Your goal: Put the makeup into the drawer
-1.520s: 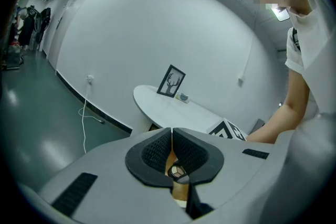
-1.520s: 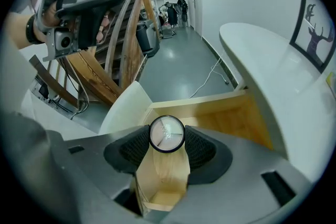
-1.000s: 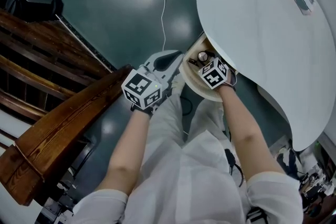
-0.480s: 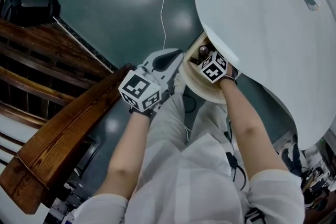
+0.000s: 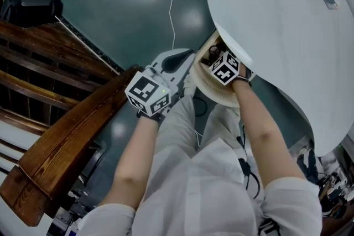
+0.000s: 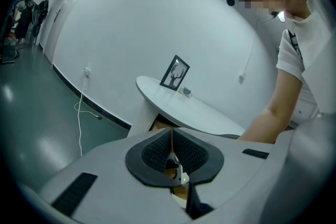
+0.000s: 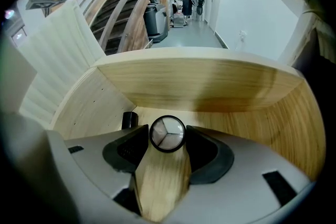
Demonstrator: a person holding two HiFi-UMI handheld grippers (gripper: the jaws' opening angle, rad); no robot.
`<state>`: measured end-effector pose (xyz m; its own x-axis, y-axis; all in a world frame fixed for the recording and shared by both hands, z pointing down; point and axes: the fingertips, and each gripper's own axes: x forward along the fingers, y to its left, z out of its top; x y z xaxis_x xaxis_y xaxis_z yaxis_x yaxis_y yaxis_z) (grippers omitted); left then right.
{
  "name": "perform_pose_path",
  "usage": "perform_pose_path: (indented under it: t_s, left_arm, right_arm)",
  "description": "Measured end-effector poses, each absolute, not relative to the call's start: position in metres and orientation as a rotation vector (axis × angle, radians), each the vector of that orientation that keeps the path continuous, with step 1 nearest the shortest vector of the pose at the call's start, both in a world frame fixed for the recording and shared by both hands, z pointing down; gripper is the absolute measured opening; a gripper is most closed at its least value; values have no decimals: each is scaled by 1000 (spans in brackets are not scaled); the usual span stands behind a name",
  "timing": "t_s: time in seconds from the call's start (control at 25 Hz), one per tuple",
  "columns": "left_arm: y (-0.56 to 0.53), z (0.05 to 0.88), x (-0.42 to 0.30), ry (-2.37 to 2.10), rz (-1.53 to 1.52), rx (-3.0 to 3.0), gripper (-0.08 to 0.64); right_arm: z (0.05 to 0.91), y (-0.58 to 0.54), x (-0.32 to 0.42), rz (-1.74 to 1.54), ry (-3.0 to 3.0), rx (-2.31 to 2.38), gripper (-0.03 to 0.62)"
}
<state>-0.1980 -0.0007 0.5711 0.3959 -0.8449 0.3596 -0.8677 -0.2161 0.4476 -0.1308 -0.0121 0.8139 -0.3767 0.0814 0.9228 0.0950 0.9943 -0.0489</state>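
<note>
1. My right gripper (image 7: 168, 139) is reaching into the open drawer (image 7: 199, 81). Its jaws are clamped on the makeup, a round compact (image 7: 167, 131) with a three-part lid, one pad on each side.
2. I think it is held by the sides so the lid faces up and it can go down flat on the wooden floor. I can't tell whether it touches that floor yet.
3. A small black item (image 7: 129, 119) sits in the back left corner of the drawer, apart from the compact. There is bare wood to release onto.
4. My left gripper (image 6: 171, 143) has its jaws closed together with nothing between them. It hangs just beside the drawer front, out of the way, probably ready to push the drawer in.
5. The head view places everything: the curved drawer rim (image 5: 213, 94) pokes out from under the white table (image 5: 276, 25), and the right gripper's marker cube is over the drawer. The compact is hidden there by the cube and the tabletop.
6. Only the right gripper view shows the grip and the drawer's inside.
7. The left gripper view gives neither, but it shows the tabletop from the side, with a picture frame (image 6: 175, 73) standing on it.
</note>
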Motion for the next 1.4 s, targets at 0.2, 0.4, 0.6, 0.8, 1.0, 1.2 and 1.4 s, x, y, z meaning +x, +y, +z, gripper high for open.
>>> perform_pose_path:
  t_s: [0.2, 0.4, 0.6, 0.8, 1.0, 1.2, 1.4]
  left_arm:
    - [0, 565, -201, -1470, 42, 2074, 21]
    - [1, 556, -200, -1481, 28, 2082, 21]
    - [4, 544, -198, -1489, 16, 2091, 23]
    - [9, 530, -197, -1498, 13, 2102, 21]
    - [15, 514, -196, -1503, 11, 2122, 23]
    - [22, 493, -196, -1509, 13, 2147, 21]
    - [25, 471, -195, -1501, 22, 2193, 21]
  right_arm:
    - [806, -8, -131, 5, -1952, -110, 212]
    - [794, -7, -126, 8, -1959, -75, 212]
    - [774, 0, -122, 23, -1975, -59, 212]
    - [747, 11, -121, 43, -2008, -30, 210]
    - [722, 21, -116, 58, -2022, 0, 193]
    - [686, 29, -110, 67, -2058, 38, 115]
    - [641, 24, -103, 79, -2125, 142, 44]
